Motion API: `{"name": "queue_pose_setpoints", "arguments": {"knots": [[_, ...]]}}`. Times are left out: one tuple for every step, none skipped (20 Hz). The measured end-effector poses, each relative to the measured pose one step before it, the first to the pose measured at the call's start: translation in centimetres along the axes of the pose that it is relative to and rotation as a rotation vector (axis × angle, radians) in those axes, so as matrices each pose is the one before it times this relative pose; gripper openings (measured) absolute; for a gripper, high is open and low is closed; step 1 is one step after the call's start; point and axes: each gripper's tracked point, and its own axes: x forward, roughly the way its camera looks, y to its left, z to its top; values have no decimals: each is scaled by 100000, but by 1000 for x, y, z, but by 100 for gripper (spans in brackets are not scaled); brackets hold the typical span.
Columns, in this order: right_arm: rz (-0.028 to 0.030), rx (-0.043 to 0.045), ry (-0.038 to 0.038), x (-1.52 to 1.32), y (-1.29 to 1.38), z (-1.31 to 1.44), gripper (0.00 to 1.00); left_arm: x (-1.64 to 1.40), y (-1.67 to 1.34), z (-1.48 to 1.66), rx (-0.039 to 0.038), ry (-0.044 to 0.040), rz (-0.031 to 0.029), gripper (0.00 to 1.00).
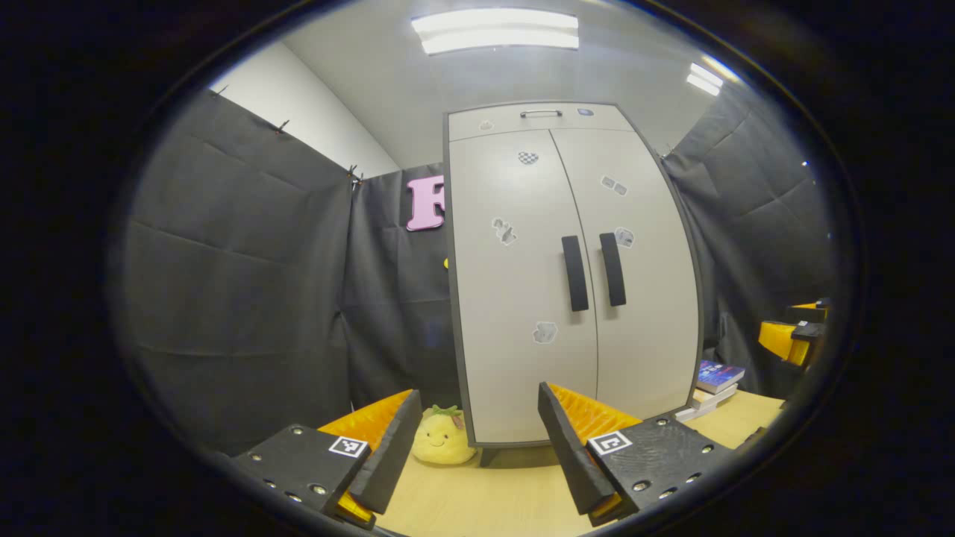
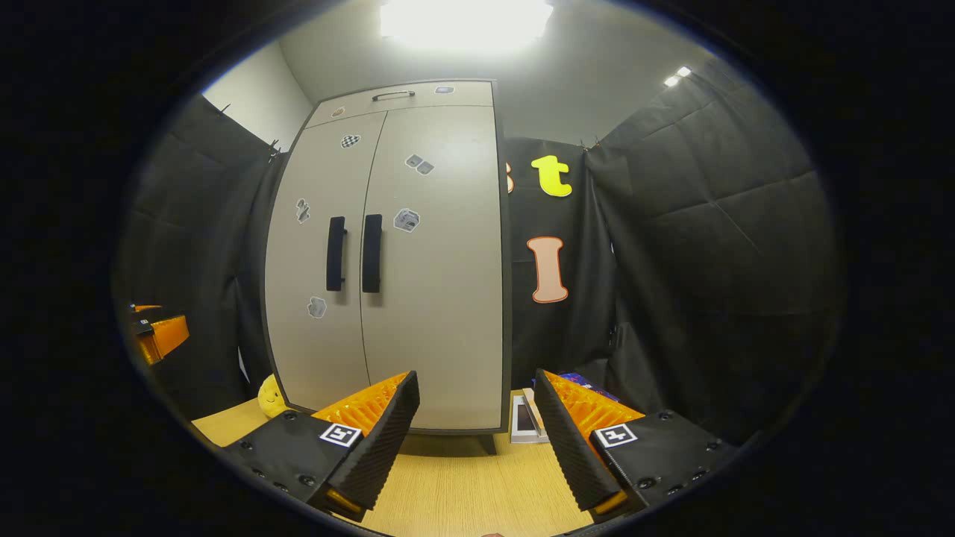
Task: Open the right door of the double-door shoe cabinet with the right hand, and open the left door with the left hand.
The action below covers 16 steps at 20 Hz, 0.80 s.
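A tall light-grey double-door shoe cabinet (image 1: 522, 224) (image 2: 440, 298) stands on the wooden table, both doors shut. Two black vertical handles sit side by side at the middle seam: the left door's handle (image 1: 574, 273) (image 2: 336, 253) and the right door's handle (image 1: 612, 268) (image 2: 371, 253). My left gripper (image 1: 477, 440) is open, low over the table, some way in front of the cabinet's left door. My right gripper (image 2: 477, 432) is open too, in front of the cabinet's right edge. The right gripper (image 1: 794, 335) also shows at the far right of the left gripper view, and the left gripper (image 2: 157, 332) at the far left of the right gripper view.
A yellow plush toy (image 1: 442, 438) (image 2: 270, 395) lies by the cabinet's left foot. A stack of books (image 1: 715, 382) (image 2: 533, 418) lies to the right of the cabinet. The wooden table (image 1: 485, 500) runs in front. Black cloth walls close in on both sides.
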Motion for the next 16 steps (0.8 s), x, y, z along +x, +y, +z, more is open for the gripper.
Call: {"name": "queue_pose_setpoints", "arguments": {"knots": [[297,-274,455,130,-2,-276,98,-63,100,131,123,-273,185,91],[177,-343,521,119,-20,-72,97,-32,20,27,7,-269,253,91],[231,-95,258,79,83,41,98,-25,138,151,-47,-324,344,91],[415,70,-112,98,177,136,98,-86,66,35,-145,-227,283,92],[417,67,-415,167,171,274,98,4,29,63,-262,-119,169,92],[499,21,-646,245,315,382,98,27,55,-175,-184,116,45,92],[948,-158,-488,326,243,351,98,27,69,-61,51,214,75,92],[957,-549,-14,406,398,293,98,-25,112,-223,176,291,153,91],[938,-521,-44,453,396,423,98,-31,201,-62,254,246,363,91],[758,-221,-473,542,324,584,98,-145,199,-77,209,277,427,92],[828,156,-626,578,349,622,98,-124,230,-65,56,129,644,92],[1215,159,-1125,607,386,741,98,-132,286,-8,-163,-191,840,91],[646,-402,-1275,784,344,639,98,-78,226,73,-237,-342,491,92],[279,-762,-664,934,221,463,97,-78,391,-22,61,-280,710,91],[776,-584,-331,894,397,406,97,-119,396,90,369,-256,891,91],[940,-79,-772,846,540,539,98,-127,371,-8,424,-163,957,91]]}}
